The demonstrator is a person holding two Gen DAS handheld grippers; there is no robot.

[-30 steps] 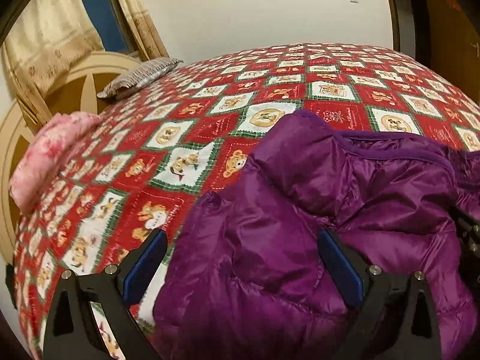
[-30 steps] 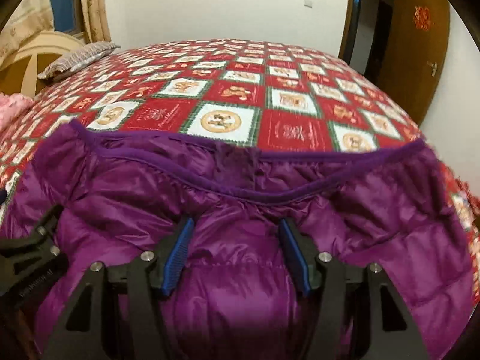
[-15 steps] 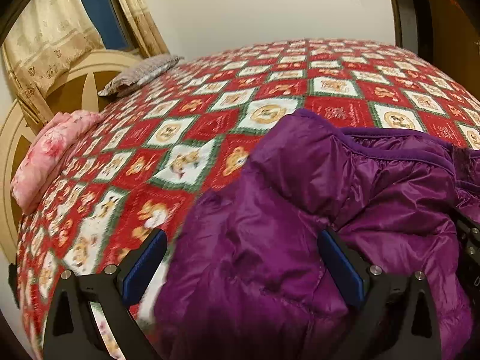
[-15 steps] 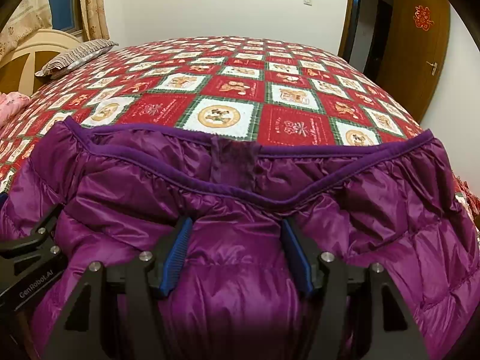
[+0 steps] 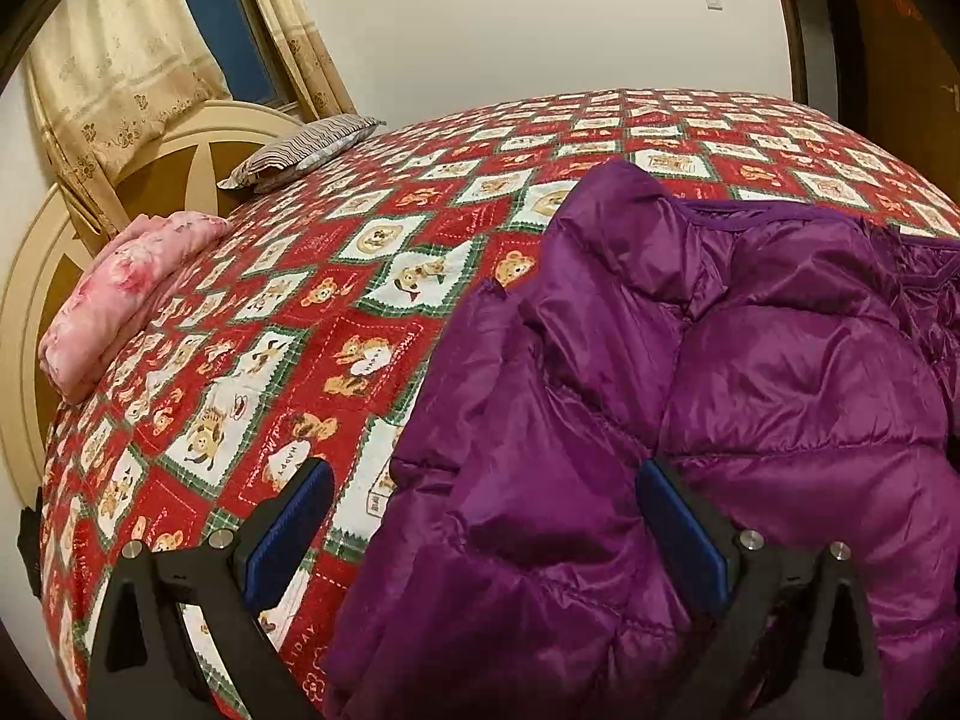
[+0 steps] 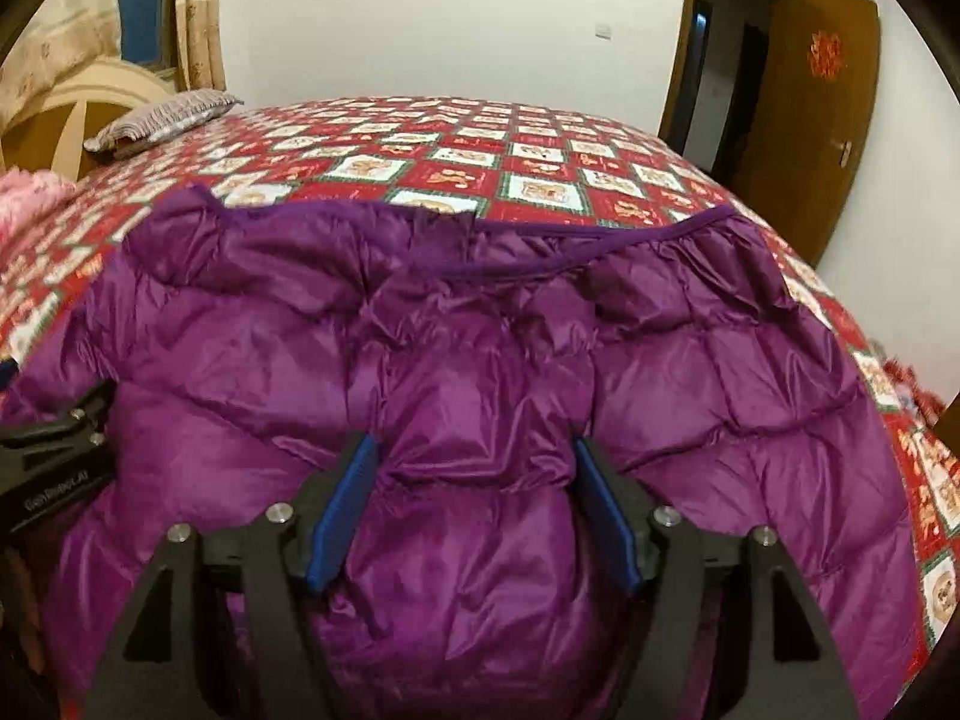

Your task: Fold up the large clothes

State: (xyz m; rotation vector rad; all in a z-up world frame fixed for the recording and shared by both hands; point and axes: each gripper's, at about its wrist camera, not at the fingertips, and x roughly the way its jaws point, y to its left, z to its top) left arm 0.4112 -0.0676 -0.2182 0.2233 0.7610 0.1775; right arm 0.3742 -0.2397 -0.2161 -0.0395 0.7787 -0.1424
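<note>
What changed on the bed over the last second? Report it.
The right gripper is opening its jaws over the purple down jacket, puffy fabric between them, pads apparently not pressing. Both cameras have drawn back; more bedspread shows. The left gripper stays wide open. Pink folded cloth and striped pillow unmoved.

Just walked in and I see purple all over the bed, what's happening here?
A person with a handheld gripper in each hand is folding a puffy purple quilted jacket on the red teddy-bear patterned bedspread. The right gripper straddles a bunched ridge of the jacket, its jaws opening. The left gripper is open over the jacket's edge.
</note>
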